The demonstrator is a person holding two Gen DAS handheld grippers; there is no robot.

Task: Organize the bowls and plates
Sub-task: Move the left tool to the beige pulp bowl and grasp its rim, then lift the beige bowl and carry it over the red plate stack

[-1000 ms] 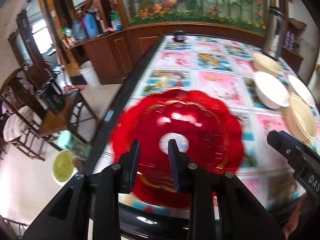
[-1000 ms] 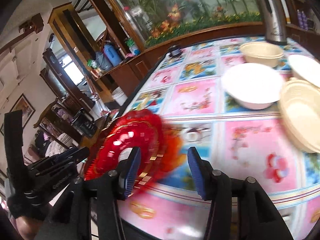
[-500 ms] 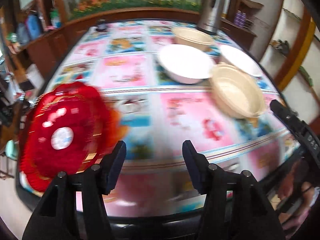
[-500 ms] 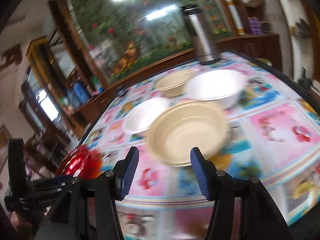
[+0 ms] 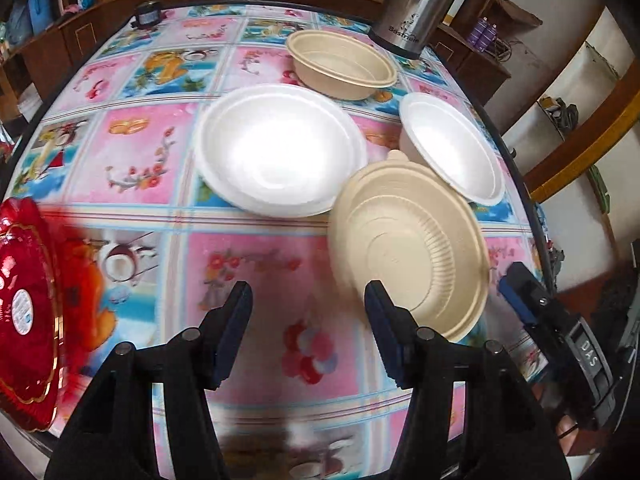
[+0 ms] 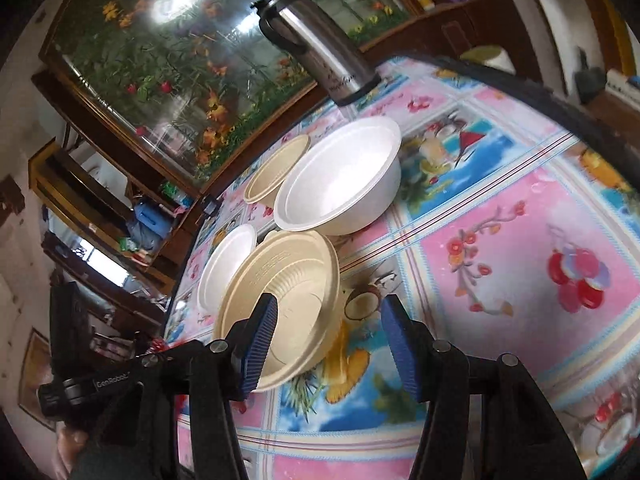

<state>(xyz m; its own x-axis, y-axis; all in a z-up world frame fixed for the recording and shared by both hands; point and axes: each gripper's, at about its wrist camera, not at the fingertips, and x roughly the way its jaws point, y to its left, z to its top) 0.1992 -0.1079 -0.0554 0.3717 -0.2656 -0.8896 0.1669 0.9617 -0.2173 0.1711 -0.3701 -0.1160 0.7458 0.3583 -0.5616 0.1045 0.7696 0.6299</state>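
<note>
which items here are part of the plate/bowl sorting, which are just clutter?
Job: red plate; near beige bowl; far beige bowl; large white bowl; small white bowl.

Clutter: steel thermos; small dark object at the table's far edge.

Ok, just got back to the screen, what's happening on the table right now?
Both grippers are open and hold nothing. The right gripper is at the near tan bowl, with the bowl's rim between its fingers, not yet gripped. The left gripper hovers over the bare tablecloth. A red plate lies at the table's left edge. Two white bowls and another tan bowl sit further back, near a steel flask. Nothing is stacked yet.
</note>
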